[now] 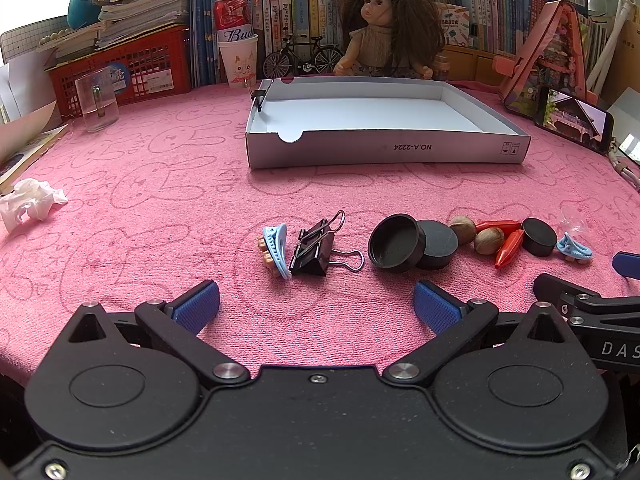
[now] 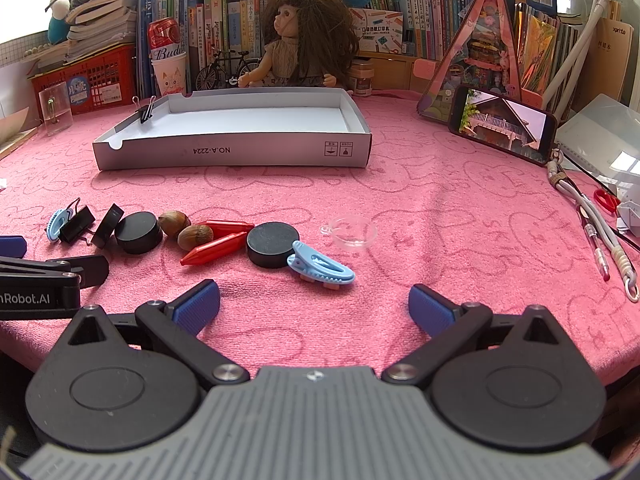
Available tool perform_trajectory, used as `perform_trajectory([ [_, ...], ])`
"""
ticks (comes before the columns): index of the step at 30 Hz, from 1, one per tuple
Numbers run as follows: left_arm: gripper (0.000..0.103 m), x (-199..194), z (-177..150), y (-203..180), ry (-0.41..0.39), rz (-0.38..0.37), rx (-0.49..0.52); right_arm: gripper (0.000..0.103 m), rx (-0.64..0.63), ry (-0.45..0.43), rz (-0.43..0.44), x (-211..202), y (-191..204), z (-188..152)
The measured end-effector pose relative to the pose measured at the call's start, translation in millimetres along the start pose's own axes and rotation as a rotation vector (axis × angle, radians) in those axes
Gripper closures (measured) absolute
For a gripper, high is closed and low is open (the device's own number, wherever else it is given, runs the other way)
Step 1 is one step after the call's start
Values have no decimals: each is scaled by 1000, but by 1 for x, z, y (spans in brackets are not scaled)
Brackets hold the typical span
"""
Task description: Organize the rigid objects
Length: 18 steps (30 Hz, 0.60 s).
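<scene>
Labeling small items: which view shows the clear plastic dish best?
Right wrist view: the clear plastic dish lies whole and unobstructed on the pink cloth. In the left wrist view it is only a faint, distorted shape near the right edge.

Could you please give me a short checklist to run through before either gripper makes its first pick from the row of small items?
1. Left gripper open, nothing between its fingers: ok.
2. Right gripper open, nothing between its fingers: ok.
3. White box floor has space; one binder clip is clipped on its left wall: ok.
4. Black binder clip stands free for a clean grasp: not ok, it touches the blue clip.
5. Second blue clip stands free: not ok, it sits against a black puck.
6. Clear dish lies apart from the row: ok.
</scene>
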<state>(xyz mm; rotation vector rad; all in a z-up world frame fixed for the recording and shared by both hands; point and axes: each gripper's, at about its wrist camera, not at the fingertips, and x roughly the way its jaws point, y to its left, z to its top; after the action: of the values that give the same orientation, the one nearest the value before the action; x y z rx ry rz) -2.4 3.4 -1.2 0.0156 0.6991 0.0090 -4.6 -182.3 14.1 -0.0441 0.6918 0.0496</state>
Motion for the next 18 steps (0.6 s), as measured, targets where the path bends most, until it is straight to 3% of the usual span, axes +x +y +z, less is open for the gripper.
perform_trajectory([
  [18,0,-1,-3,5,-30,-15,18,0,0,-39,7,-1,-3,-4],
])
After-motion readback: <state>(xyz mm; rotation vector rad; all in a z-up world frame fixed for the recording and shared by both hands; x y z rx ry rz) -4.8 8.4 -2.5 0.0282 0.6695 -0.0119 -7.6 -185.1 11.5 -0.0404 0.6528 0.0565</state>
